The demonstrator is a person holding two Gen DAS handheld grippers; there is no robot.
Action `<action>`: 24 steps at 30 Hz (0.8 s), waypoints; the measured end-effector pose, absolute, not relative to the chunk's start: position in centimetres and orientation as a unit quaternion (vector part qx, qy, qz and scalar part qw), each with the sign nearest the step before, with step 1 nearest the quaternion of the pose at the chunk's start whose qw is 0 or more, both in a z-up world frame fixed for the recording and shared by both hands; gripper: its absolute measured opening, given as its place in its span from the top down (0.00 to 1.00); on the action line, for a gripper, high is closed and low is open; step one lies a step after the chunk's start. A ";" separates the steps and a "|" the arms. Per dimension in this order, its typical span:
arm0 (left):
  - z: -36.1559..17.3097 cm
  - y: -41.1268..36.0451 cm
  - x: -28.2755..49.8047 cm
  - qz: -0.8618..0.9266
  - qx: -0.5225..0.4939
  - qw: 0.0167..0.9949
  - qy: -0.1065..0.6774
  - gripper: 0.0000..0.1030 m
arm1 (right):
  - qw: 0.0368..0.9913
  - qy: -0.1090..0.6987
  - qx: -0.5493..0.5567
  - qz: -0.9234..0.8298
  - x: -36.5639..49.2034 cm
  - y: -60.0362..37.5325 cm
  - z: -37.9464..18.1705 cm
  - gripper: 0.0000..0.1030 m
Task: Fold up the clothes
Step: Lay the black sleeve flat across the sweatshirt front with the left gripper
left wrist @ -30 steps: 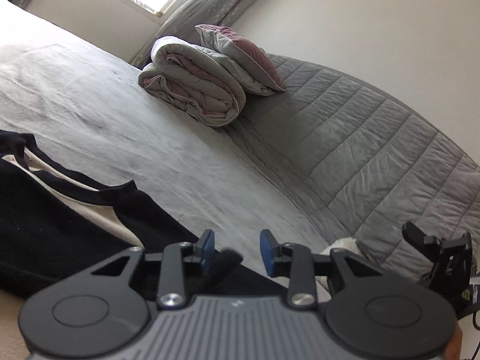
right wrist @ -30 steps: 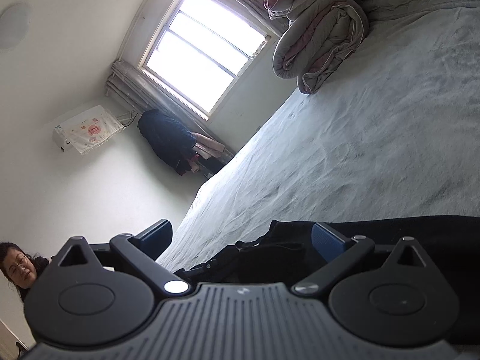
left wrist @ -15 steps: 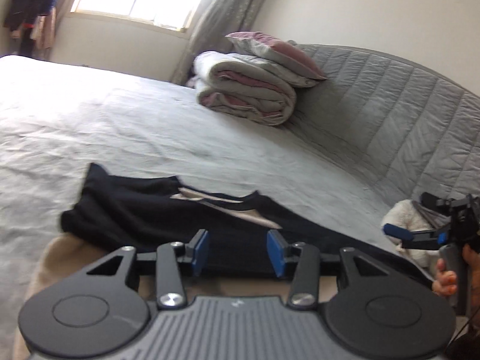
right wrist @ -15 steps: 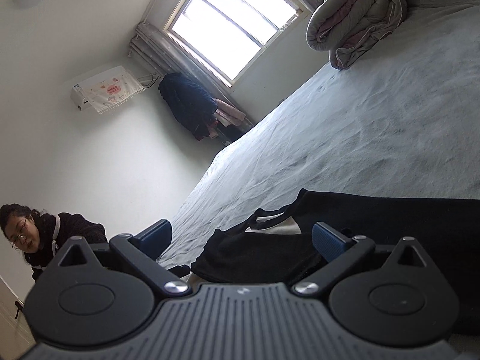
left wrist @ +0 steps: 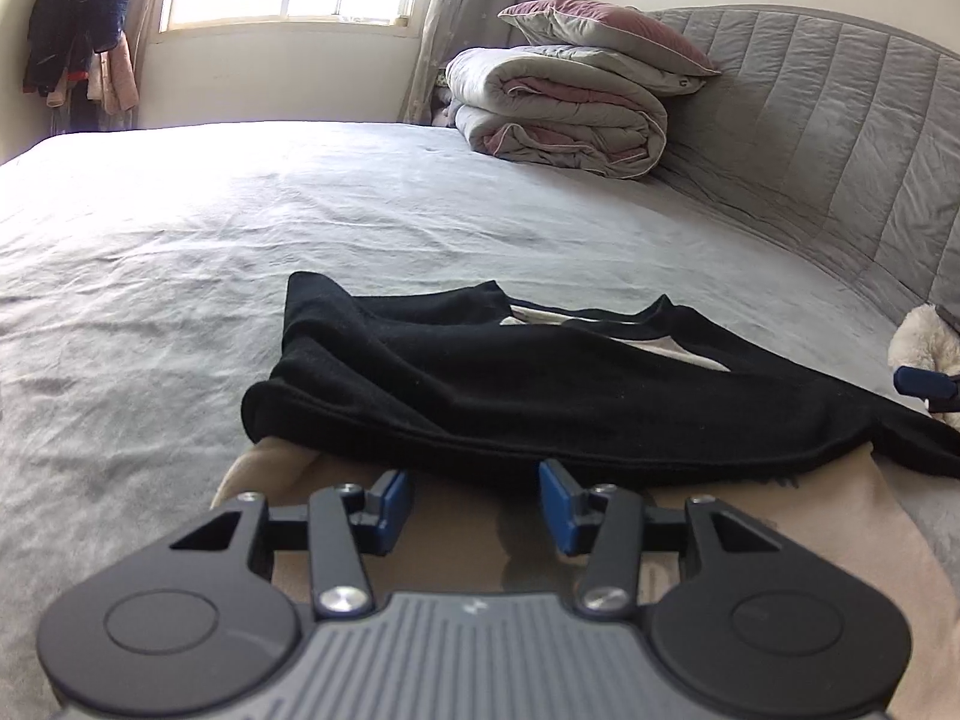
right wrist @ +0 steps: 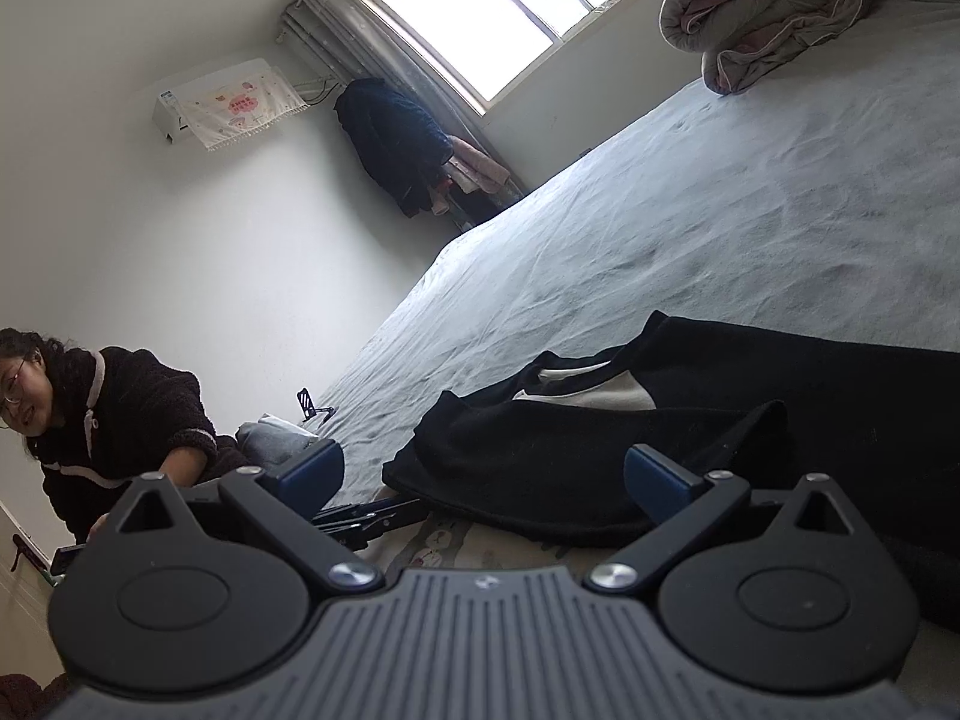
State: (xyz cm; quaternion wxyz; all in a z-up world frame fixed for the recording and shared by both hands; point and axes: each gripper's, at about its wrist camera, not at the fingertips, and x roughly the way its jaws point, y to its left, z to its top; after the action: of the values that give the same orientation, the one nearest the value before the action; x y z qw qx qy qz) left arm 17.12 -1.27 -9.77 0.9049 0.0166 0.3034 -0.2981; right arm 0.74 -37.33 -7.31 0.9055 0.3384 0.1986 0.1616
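**Garment half-doubled on the bed, both grippers empty**

Bedding first: a wide grey bedsheet [left wrist: 420,222] fills the scene, with a rolled grey-and-pink quilt [left wrist: 564,114] at the far right by the quilted grey headboard [left wrist: 840,120]. Near the front lies the task's thing, a black-and-cream knit garment [left wrist: 510,384], its black part lapped over a beige panel nearest the cameras. Whether this is a fold under way or a loose heap, I cannot tell.

The left gripper [left wrist: 474,504] hangs just short of the black hem, jaws apart and holding nothing. The right gripper [right wrist: 483,474] is spread wider, also empty, with black cloth lying between its blue pads.

Risk, as I judge it: soft knit bunches easily, so a pinch catching only the top layer would drag it askew, and uneven pulls from the two sides would skew the fold.
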 end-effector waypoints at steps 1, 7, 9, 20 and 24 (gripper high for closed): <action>-9.9 -1.4 17.6 -0.290 0.020 0.908 0.303 0.53 | 0.905 0.199 0.339 0.161 0.7 -37.4 -7.3 0.01; -9.2 0.1 19.2 -0.221 -0.001 0.938 0.267 0.53 | 0.905 0.200 0.340 0.162 0.7 -37.4 -7.2 0.01; -9.6 0.3 19.6 -0.216 -0.005 0.935 0.280 0.53 | 0.904 0.201 0.339 0.166 0.8 -37.2 -7.2 0.01; -9.5 -1.6 18.0 -0.206 0.108 0.937 0.260 0.47 | 0.905 0.210 0.324 0.181 1.0 -36.3 -7.0 0.00; -8.7 -0.9 17.3 -0.193 0.120 0.937 0.265 0.53 | 0.909 0.208 0.313 0.181 0.9 -36.3 -6.8 0.00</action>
State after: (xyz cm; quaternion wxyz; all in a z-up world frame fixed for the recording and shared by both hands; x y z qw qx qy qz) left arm 17.34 -0.90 -8.74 0.9371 0.1195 0.2655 -0.1928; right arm 0.93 -36.32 -6.77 0.9089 0.3127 0.2082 0.1810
